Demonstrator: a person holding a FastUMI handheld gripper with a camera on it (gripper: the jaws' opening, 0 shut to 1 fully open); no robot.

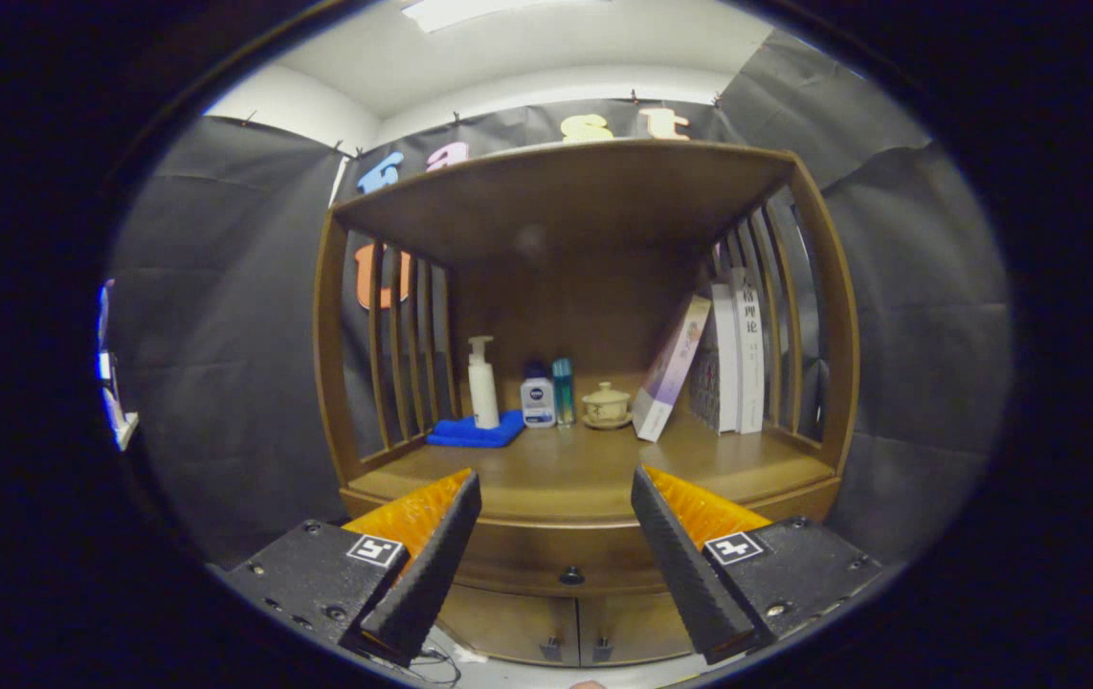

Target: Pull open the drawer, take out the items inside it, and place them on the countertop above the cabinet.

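Fingers spread apart, the hand-held gripper (556, 555) faces the brown wooden cabinet's shut drawer (556, 565), its small dark round knob (571, 575) just ahead, untouched.

Pump bottle (481, 381) on blue cloth (476, 431) at surface's back left; small bottles (538, 400), lidded cup (607, 404), books (736, 356) back right.

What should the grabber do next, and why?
Probably move forward and down toward the knob. The drawer under the countertop looks shut, and the knob sits between and beyond the gripper, whose jaws stand wide open and touch nothing. Getting the items out likely starts with closing on that knob.
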